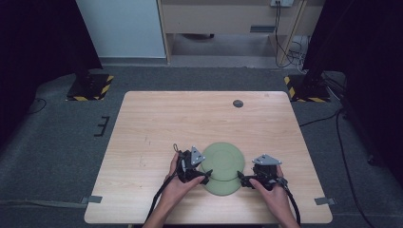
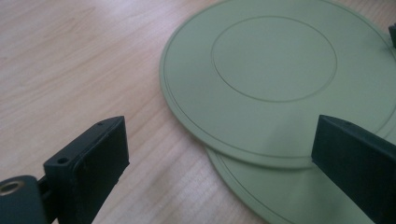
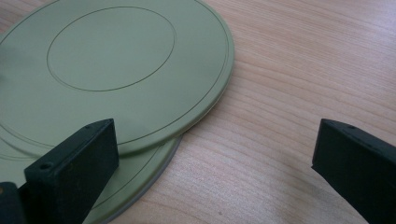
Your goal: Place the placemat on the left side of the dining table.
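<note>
Two flat pale-green discs lie overlapped on the wooden table, near its front middle. The upper disc point(image 1: 223, 159) point(image 2: 273, 60) point(image 3: 112, 56) rests partly on the lower disc point(image 1: 221, 186) point(image 2: 289, 196) point(image 3: 135, 182), which sticks out toward the person. My left gripper point(image 1: 207, 177) point(image 2: 219, 158) is open at the discs' left edge, one jaw over bare wood and one over the green. At the discs' right edge my right gripper point(image 1: 241, 177) point(image 3: 215, 163) is open too, its jaws standing either side of the rim. Nothing is held.
A small dark round spot point(image 1: 238, 103) sits near the far edge of the table point(image 1: 152, 123). Grey tape tabs point(image 1: 93, 199) mark the front corners. Striped stand bases point(image 1: 90, 88) rest on the carpet beyond the table.
</note>
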`<state>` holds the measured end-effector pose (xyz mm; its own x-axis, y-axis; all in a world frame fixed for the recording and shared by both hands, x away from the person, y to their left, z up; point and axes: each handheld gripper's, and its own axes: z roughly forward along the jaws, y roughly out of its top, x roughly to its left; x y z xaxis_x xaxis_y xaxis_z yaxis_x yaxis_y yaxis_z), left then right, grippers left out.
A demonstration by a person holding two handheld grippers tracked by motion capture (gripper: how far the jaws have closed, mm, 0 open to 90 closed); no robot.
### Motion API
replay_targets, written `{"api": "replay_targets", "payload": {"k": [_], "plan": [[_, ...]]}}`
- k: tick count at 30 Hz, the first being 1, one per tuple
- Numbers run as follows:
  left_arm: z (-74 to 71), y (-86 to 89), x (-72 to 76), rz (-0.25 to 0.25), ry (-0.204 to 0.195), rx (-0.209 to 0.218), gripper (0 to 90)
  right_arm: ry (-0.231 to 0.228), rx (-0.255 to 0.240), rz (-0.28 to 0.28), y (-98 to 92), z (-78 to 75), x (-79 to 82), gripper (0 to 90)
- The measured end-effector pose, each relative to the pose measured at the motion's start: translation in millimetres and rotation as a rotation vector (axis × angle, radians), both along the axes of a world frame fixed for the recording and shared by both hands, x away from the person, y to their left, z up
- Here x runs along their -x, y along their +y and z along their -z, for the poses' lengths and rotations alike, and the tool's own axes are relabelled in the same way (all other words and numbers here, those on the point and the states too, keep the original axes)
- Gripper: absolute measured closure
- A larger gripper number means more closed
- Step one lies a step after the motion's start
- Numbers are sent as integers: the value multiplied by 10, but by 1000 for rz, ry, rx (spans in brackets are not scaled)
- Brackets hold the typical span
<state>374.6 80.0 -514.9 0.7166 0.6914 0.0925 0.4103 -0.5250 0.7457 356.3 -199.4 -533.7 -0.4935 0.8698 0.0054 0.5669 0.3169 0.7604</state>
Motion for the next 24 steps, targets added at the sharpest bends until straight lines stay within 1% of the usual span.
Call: {"api": "replay_targets", "payload": {"k": [2, 3, 6, 10, 12, 14, 16, 18, 20, 24], "plan": [[-31, -9, -55, 1, 9, 19, 32, 2, -2, 3, 0, 1, -5, 8], [-39, -20, -94, 8, 21, 31, 31, 1, -3, 4, 0, 2, -7, 8], [-28, -70, -185, 19, 38, 23, 33, -3, -1, 6, 1, 5, -11, 8], [0, -129, -292, 19, 90, 60, 38, -4, 0, 8, 0, 6, -15, 8], [22, -148, -335, 19, 111, 57, 39, -4, -1, 9, 1, 7, -16, 8], [41, -147, -370, 18, 139, 69, 39, -4, -2, 9, 0, 8, -18, 8], [58, -140, -403, 13, 153, 70, 39, -4, -1, 9, -1, 8, -19, 8], [73, -135, -429, 10, 175, 92, 41, -3, -1, 8, -2, 8, -20, 8], [83, -128, -454, 5, 186, 102, 42, -3, 0, 7, -4, 9, -21, 9], [102, -153, -472, 9, 197, 89, 43, -3, 1, 9, -4, 9, -22, 9]]}}
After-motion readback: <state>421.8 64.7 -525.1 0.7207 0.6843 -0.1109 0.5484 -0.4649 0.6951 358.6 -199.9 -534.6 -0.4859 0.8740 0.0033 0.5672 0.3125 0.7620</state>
